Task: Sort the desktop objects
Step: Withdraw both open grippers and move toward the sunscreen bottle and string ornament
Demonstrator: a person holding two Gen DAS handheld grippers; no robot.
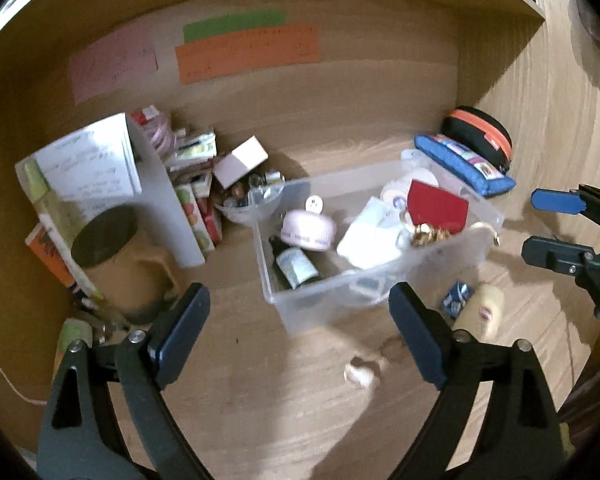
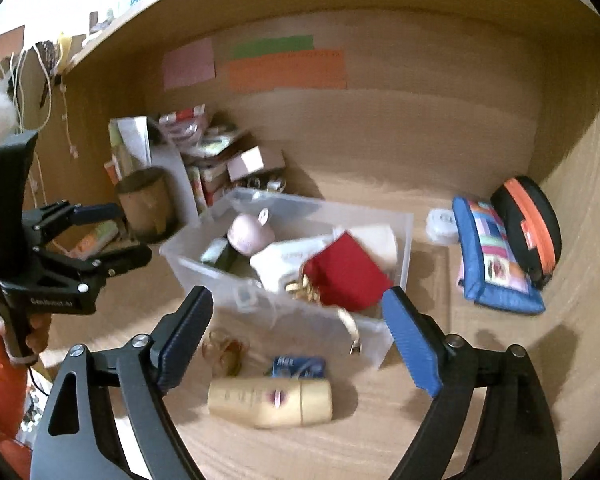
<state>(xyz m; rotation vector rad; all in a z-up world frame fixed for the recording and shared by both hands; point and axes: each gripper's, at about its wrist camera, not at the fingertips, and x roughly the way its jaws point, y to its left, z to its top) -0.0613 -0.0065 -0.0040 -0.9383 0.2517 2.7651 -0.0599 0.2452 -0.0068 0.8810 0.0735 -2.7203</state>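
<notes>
- Both tools are spread wide and carry nothing. The right tool hangs above the front of the bench, and the left tool hangs to its left, near the front wall of the clear bin.
- The bin already holds a red box, a pink round case, a dark bottle and some white packets, so the job looks partly done.
- Loose things remain on the bench in front of the bin: a cream tube lying on its side, a small blue packet just behind it, and a rubber-band tangle to the tube's left.
- The cream tube sits almost between the right tool's fingers, so it is the likely next pick.
- To take it well, I would lower the right tool straight down and close across the tube's short width, near the middle of its length, so it does not swing.
- The tube is round and smooth and may roll away under a one-sided touch, so both fingers should meet it together.
- Keep the fingers off the blue packet, which lies close behind.
- Lift it above the bin's near wall before moving over the red box, then release low.
- The left tool could steady the bin's front wall, since light plastic slides easily.
- A small pale object lies near the left tool; it is too blurred to name.
</notes>
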